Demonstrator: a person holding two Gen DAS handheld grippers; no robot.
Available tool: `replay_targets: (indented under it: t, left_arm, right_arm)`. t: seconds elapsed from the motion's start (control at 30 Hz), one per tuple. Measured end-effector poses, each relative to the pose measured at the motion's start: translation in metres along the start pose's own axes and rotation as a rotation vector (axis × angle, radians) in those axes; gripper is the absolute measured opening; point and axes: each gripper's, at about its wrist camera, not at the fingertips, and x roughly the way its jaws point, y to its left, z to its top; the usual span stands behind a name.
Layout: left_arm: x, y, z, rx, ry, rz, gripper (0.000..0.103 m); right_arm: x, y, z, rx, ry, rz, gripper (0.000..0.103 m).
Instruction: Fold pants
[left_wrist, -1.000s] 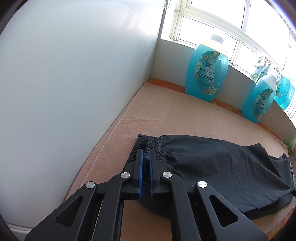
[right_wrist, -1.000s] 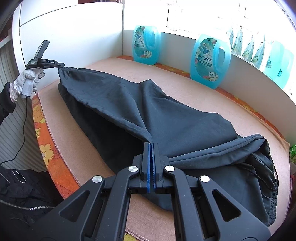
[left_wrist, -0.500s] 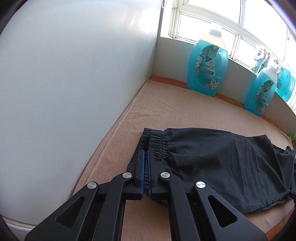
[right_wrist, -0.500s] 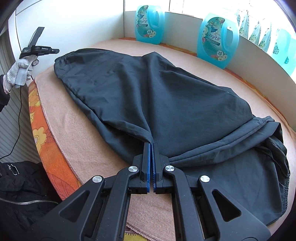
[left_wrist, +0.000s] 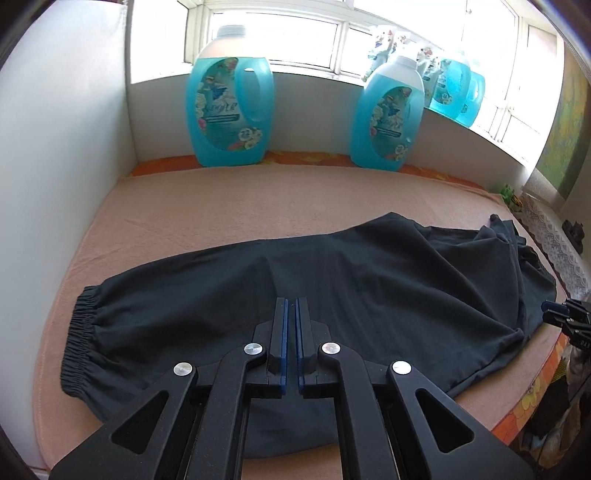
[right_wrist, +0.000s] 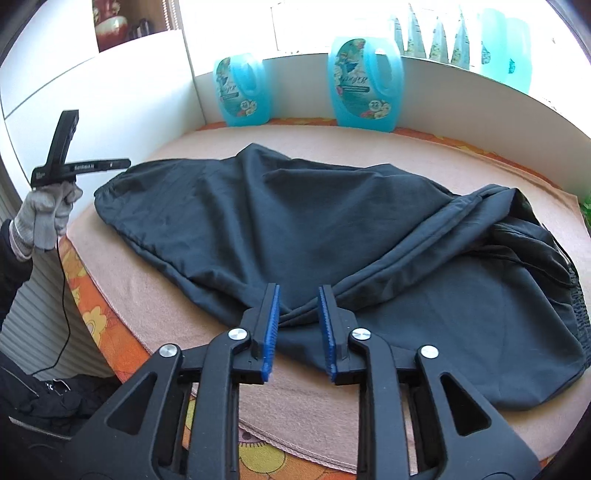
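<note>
your right gripper is nearest in the right wrist view. its blue pads have just been opening and now stand apart, w/ a bunched ridge of the black pants lying between them but not pressed, so the fabric is let go. half a sec ago those jaws were clamped on that fold.

your left gripper sits low in the left wrist view, jaws together w/ only a thin slit, nothing pinched. it hovers over the mid-section of the pants; a sec ago it was gripping the elastic waistband, which now lies free at the left, flat on the peach towel. in the right wrist view the left gripper is held by a gloved hand beside the left end of the garment, off the cloth.

the pants lie folded lengthwise across the towel, legs stacked, leg ends rumpled toward the right.

meaning, as a guess: the lengthwise fold is laid down and both ends released; next is prob a crosswise fold, after smoothing the bunched right end.

farther back, two blue detergent jugs stand against the white wall under the window, well clear of the pants.
</note>
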Motion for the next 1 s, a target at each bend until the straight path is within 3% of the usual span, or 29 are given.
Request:
replay_targets:
  t: [0.1,0.23,0.33,0.4,0.6,0.83,1.0]
  left_arm:
    - [0.014,-0.034,-0.004,0.050,0.037,-0.090,0.002]
    - [0.029,-0.074,-0.011,0.115,0.083,-0.182,0.003]
    - [0.037,-0.097,-0.016,0.145,0.109,-0.244,0.005]
    - [0.042,-0.112,-0.018,0.157,0.128,-0.286,0.016]
    - [0.048,-0.157,-0.027,0.220,0.163,-0.402,0.017]
    - [0.060,-0.196,-0.035,0.302,0.207,-0.497,0.022]
    - [0.068,-0.205,-0.041,0.342,0.227,-0.507,0.027]
  right_arm:
    - [-0.011,-0.023,0.007,0.064,-0.024,-0.046,0.029]
    - [-0.020,-0.054,0.021,0.145,-0.056,-0.100,0.044]
    - [-0.018,-0.081,0.032,0.210,-0.056,-0.115,0.044]
    - [-0.015,-0.098,0.040,0.266,-0.057,-0.120,0.044]
    - [-0.002,-0.144,0.081,0.340,-0.054,-0.141,0.045]
    - [0.047,-0.204,0.144,0.425,0.058,-0.216,0.046]
    - [0.097,-0.234,0.155,0.508,0.177,-0.257,0.046]
